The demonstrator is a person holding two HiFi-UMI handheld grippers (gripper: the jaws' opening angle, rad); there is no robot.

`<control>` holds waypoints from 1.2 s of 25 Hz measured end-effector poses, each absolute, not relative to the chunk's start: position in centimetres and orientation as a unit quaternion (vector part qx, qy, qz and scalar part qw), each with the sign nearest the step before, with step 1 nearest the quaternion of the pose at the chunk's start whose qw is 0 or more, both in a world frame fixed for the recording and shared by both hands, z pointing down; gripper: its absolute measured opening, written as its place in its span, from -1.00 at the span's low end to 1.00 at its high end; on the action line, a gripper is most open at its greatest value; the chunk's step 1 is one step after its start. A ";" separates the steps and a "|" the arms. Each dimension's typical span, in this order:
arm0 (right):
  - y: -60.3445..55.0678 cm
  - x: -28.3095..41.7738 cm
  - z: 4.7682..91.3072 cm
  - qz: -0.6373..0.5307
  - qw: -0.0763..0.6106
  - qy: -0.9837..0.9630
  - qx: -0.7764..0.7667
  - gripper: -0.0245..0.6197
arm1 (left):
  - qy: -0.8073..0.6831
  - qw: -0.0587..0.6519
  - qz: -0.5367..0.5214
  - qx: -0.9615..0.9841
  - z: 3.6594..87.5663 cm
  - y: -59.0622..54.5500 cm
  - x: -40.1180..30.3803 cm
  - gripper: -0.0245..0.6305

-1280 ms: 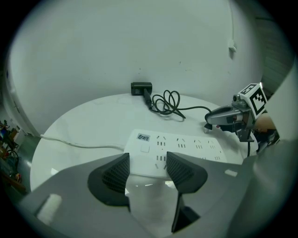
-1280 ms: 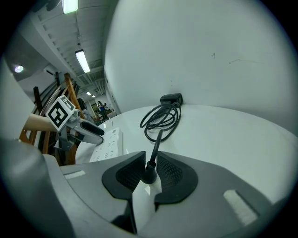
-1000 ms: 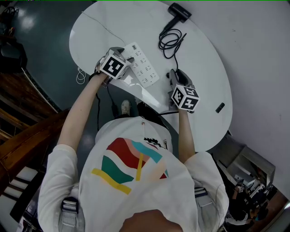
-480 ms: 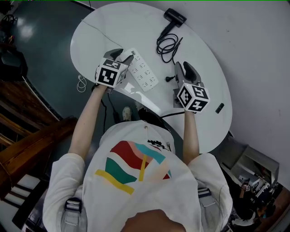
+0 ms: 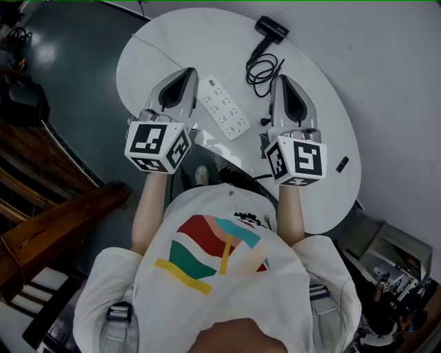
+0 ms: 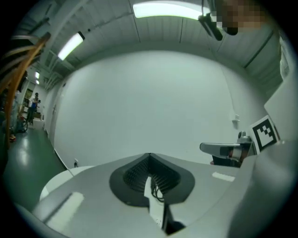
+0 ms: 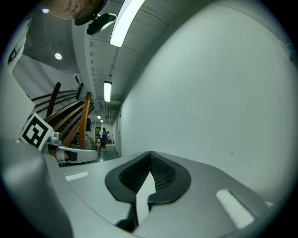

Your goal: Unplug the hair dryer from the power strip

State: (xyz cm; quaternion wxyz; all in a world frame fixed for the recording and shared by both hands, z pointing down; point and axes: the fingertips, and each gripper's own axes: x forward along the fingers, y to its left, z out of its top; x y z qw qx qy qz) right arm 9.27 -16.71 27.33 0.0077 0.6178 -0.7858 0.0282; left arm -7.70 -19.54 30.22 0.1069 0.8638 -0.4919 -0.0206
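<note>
Head view. Item one: white oval counter (image 5: 155, 52), set against a white wall (image 5: 393, 76), with dark teal floor (image 5: 62, 76) to its left and wooden stairs (image 5: 48, 227) beyond that. On the counter I log a white power strip (image 5: 226, 117). The black hair dryer (image 5: 271, 27) lies at the far edge, well apart from the strip. Its cord (image 5: 263, 69) is looped between them and its plug (image 5: 264, 122) lies just beside the strip, out of the sockets. The left hand-held gripper (image 5: 187, 73) and the right hand-held gripper (image 5: 281, 80) are raised above the counter, one on either side of the strip.

Left gripper view. The jaws have just been closing and are clenched on nothing. White wall fills the frame, under a ceiling light (image 6: 167, 9). Green floor (image 6: 23, 160) shows at the left.

Right gripper view. The jaws have just been closing too and are pressed together, empty. I see white wall on the right and a lit corridor (image 7: 104, 132) on the left.
</note>
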 end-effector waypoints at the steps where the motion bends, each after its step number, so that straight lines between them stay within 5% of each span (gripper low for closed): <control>1: -16.4 8.7 26.9 0.018 0.003 -0.786 0.618 -0.89 | -0.510 0.094 -0.037 0.854 29.5 -18.9 -8.2 -0.93; 9: -14.7 4.6 27.4 -0.018 0.032 -0.797 0.603 -0.89 | -0.563 0.019 -0.031 0.825 29.1 -15.3 -9.6 -0.93; 30: -15.3 4.1 28.7 -0.025 0.049 -0.793 0.607 -0.89 | -0.557 0.002 -0.001 0.831 28.2 -15.6 -8.7 -0.93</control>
